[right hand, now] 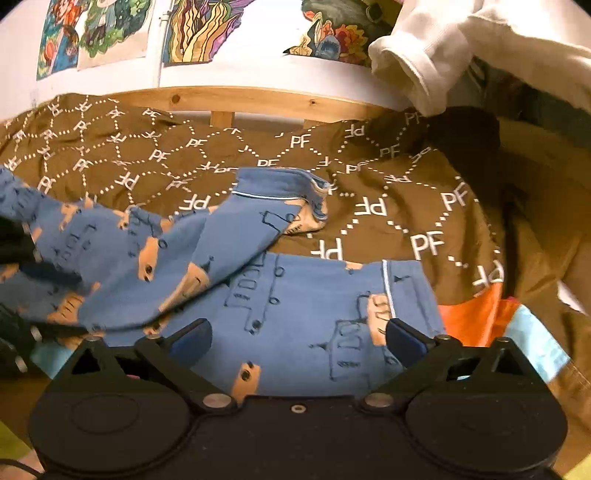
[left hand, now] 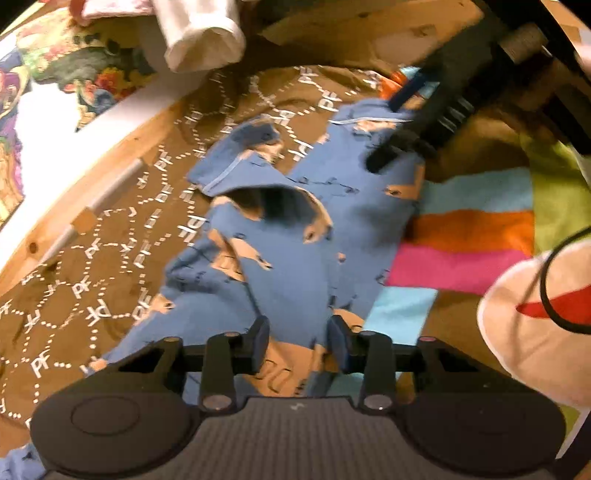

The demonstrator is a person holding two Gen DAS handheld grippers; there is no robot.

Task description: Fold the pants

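Observation:
Blue pants (left hand: 295, 229) with a tan print lie crumpled on a brown blanket (left hand: 110, 280). In the left wrist view my left gripper (left hand: 300, 343) hovers low over the near end of the pants, its jaws partly apart; flat cloth shows in the gap and no pinch is visible. My right gripper (left hand: 393, 125) reaches in from the upper right over the far end. In the right wrist view the right gripper (right hand: 297, 339) stands wide open above a flat pant leg (right hand: 295, 295) with a piped cuff (right hand: 402, 288). The other leg (right hand: 184, 240) lies crossed over it.
A striped cloth (left hand: 465, 236) in orange, pink and light blue lies under the pants' right side. A wooden frame (right hand: 258, 96) borders the blanket, with posters (right hand: 110, 33) on the wall behind. A white sleeve (right hand: 424, 55) hangs over the far edge. A white rod (left hand: 110, 192) lies at the blanket's left.

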